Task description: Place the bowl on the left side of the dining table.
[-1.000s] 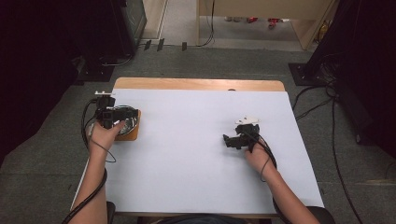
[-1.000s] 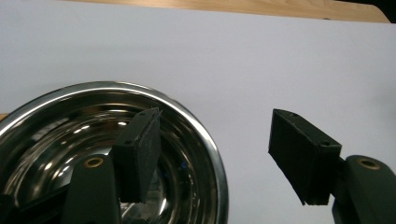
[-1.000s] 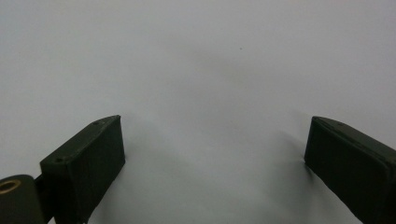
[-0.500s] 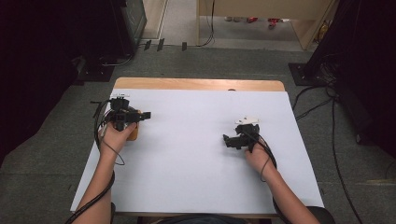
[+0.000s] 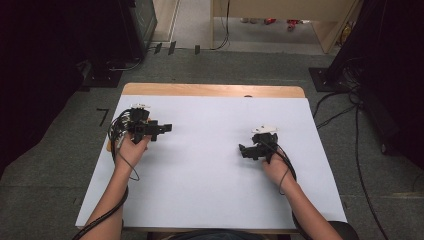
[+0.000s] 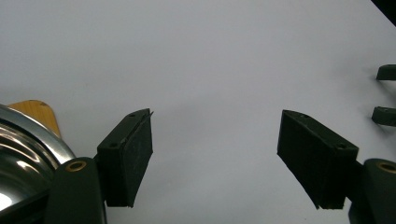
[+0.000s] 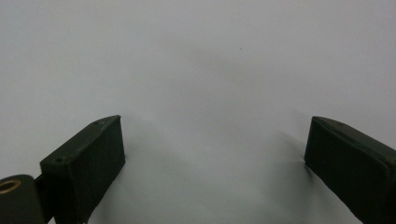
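Note:
My left gripper (image 5: 166,128) is held low over the white table top (image 5: 210,175) near its left edge and points right, toward the middle. In the left gripper view its jaws (image 6: 215,122) stand open with bare table between them; they have just been opening. A shiny metal dish (image 6: 21,149) on a round wooden board (image 6: 39,112) lies at its lower left, outside the jaws. My right gripper (image 5: 242,150) rests at the right of the table and points left. Its jaws (image 7: 215,128) are wide open, nothing between them.
The right gripper's two fingertips (image 6: 385,72) show at the far right edge of the left gripper view. A strip of wooden table (image 5: 210,90) runs along the far side of the white sheet. Cables (image 5: 340,107) lie on the grey floor to the right.
My left gripper has moved right, off the wooden board and dish toward the table's middle, and has turned to point right. The right hand has kept still.

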Demonstrator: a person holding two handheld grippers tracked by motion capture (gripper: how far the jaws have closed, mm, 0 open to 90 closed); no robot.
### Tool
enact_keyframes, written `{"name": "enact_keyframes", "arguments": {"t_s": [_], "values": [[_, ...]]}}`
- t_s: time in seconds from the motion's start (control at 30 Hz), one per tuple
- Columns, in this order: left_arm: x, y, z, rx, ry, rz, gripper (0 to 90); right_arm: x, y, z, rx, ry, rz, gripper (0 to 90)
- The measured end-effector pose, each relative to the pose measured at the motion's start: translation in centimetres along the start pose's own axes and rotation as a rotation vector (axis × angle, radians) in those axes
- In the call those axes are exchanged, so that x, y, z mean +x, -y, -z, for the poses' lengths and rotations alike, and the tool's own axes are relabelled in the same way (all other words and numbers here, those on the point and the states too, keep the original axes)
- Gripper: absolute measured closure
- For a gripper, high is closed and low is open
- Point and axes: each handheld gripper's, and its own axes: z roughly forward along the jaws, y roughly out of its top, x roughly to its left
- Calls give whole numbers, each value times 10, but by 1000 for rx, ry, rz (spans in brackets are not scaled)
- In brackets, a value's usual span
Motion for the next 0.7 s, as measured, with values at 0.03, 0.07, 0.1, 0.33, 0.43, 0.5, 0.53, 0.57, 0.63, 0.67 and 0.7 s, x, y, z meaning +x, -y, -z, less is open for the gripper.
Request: {"name": "enact_keyframes", "arguments": {"t_s": [0.03,0.07,0.1,0.33,0.43,0.5,0.53,0.57,0.63,0.67,0.7], "values": [[0,1,-1,0,7,0,260,0,0,0,0,0,0,47],[-1,2,-2,1,10,1,258,0,0,0,0,-1,0,47],[-2,2,-3,2,12,5,258,0,0,0,1,-1,-1,47],[-9,6,-11,16,29,-27,258,0,0,0,0,-1,0,47],[-14,8,-15,21,35,-48,242,0,0,0,0,0,0,47],[-17,9,-19,33,34,-61,239,0,0,0,0,0,0,47],[-19,10,-20,35,32,-67,239,0,0,0,1,-1,-1,47],[-20,10,-21,40,32,-76,238,0,0,0,0,-1,0,47],[-22,11,-24,40,39,-79,238,0,0,0,0,-1,0,47],[-23,11,-25,43,47,-80,236,0,0,0,0,-1,0,47],[-24,12,-26,41,51,-83,232,0,0,0,1,-1,-1,47]]}}
